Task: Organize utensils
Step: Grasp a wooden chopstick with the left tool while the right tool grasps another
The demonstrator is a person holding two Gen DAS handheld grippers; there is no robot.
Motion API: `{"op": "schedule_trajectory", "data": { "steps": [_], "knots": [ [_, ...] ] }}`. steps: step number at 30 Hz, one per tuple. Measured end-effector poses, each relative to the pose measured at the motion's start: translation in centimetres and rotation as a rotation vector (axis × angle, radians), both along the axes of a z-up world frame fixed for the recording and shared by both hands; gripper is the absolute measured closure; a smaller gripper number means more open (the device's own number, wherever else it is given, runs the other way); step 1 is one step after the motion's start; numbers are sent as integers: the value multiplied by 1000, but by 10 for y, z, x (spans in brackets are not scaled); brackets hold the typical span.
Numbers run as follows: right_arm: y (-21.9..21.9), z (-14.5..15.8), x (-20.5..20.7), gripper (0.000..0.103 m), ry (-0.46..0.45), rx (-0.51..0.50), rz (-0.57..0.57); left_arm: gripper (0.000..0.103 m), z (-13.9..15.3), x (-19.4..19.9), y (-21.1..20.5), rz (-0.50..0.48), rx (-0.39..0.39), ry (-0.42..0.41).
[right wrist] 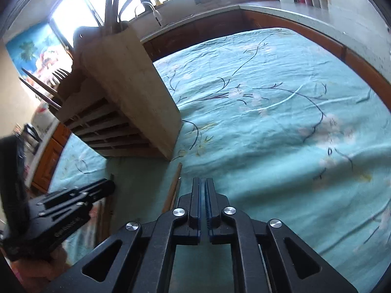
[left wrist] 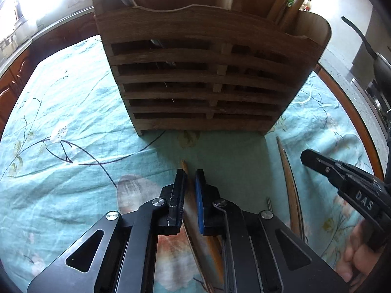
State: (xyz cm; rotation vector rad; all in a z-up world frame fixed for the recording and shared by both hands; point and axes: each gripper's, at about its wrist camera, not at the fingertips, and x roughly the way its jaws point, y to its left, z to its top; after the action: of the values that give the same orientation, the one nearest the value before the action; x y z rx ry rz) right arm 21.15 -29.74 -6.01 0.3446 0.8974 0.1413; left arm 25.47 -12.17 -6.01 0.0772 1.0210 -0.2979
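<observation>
Teal floral tabletop (left wrist: pixel 73 97): our left gripper (left wrist: pixel 189 190) pinches a wooden utensil (left wrist: pixel 212 249); right gripper (right wrist: pixel 204 195) shut, empty. Lift level, w/o knocking the wooden caddy (left wrist: pixel 200 78).

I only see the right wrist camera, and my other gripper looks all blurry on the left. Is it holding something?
Observer: Yes. The left gripper has its fingers shut on a wooden stick that lies on the cloth.
Operator: What is right in front of it?
Observer: The slatted front of the wooden holder. Two wooden handles stand in its right-hand compartment.
Operator: Is there anything past the table on that side?
Observer: What looks like a dark long-handled pan sits on the counter.
</observation>
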Motion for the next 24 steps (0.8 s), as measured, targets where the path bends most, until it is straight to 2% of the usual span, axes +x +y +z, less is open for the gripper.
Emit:
{"op": "schedule_trajectory", "data": {
  "steps": [3,6,9,11,16,20,24],
  "knots": [
    [11,4,-10,95,-8,-6,44,96,0,-6,5,-16,-8,5],
    [23,5,-21,89,-1,-45,76,96,0,-14,15,-19,-30,14],
    [34,0,-29,89,17,-72,101,96,-1,-19,22,-14,-33,25],
    [41,0,-31,89,2,-133,95,96,-2,-23,24,-12,-30,30],
    [36,-1,-32,91,10,-160,67,95,-2,-29,27,-7,-22,29],
    [33,0,-23,88,22,-154,66,95,0,-29,23,-7,-7,24],
    [34,5,-23,86,7,-118,65,95,2,-27,36,11,-47,51]
  ]
}}
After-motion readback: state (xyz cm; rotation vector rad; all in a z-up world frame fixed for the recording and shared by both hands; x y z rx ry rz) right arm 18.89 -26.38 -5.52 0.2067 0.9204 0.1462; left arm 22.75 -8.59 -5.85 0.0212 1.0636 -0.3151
